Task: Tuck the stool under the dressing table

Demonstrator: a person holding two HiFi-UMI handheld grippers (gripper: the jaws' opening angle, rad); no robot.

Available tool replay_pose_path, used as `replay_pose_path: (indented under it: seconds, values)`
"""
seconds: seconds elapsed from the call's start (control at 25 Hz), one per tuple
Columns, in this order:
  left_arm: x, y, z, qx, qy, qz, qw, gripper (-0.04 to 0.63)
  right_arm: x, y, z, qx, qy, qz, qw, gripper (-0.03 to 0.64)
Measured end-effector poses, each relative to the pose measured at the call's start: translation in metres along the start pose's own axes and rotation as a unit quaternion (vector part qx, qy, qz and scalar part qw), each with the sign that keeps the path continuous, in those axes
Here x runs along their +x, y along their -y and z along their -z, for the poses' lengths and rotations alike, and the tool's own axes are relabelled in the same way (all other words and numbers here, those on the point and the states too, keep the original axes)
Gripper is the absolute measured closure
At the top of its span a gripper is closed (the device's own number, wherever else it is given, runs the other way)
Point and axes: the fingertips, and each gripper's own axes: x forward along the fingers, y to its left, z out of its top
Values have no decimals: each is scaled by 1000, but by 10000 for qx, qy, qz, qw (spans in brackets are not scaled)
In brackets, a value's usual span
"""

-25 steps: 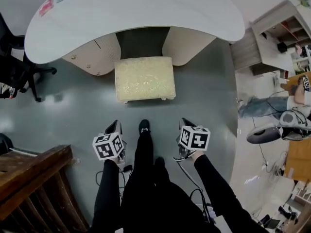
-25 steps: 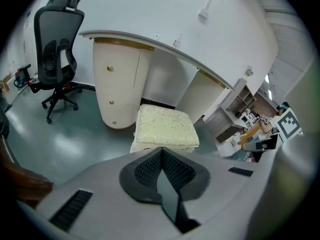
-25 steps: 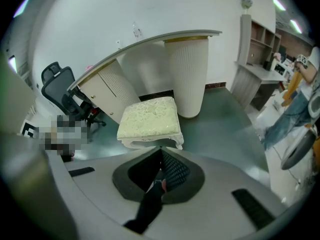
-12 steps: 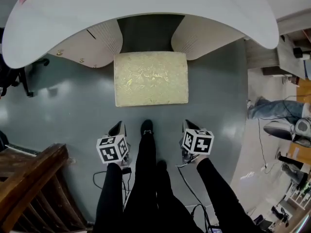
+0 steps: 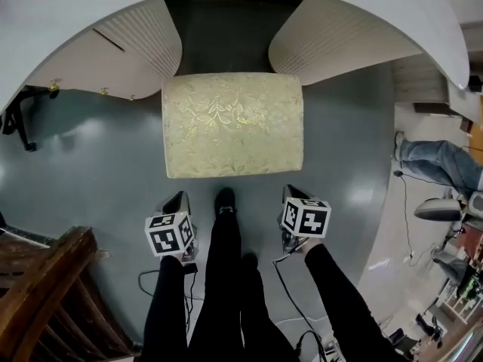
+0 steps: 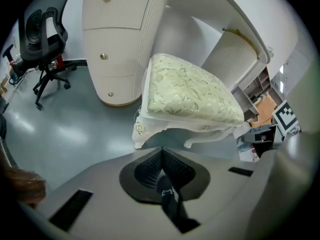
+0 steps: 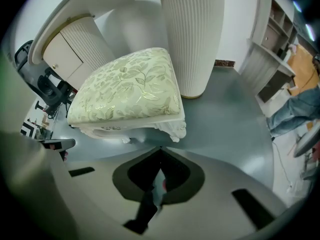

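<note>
Dressing table (image 5: 362, 6) across the far side, curved white top over two ribbed pedestals (image 5: 332, 40). Stool (image 5: 232, 123) on the grey floor (image 5: 90, 157) before the gap between them, far edge just at its mouth, seat mostly out in the open. Left gripper (image 5: 178, 200) and right gripper (image 5: 290, 194) near the stool's near edge, apart from it, jaws pressed together, empty.

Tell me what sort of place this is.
Probably an office or lab with a staged bedroom corner: a dressing table and upholstered stool, with an office chair and open shelving nearby.
</note>
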Motion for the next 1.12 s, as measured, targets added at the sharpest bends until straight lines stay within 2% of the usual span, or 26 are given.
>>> replay_pose_path:
  seconds: [0.28,0.52,0.72,0.8,1.12]
  values:
    - [34,-2,-4,128,-168,-34,9998,587,29,5,-8,-11,-75,-4,10000,612]
    - [33,6,-22,231,-200,50,9995,586,16,-7,-25,-214,90,-112,9997,612]
    - [26,3,20,-85,-159,226,9996,586,10,-13,14,-389,132,-32,9992,612]
    - [22,4,25,-93,-212,265,9994,588,7,-13,20,-381,103,-1,9992,612]
    - [27,9,-2,-7,-156,295,9994,588,6,-13,-7,-313,163,63,9994,612]
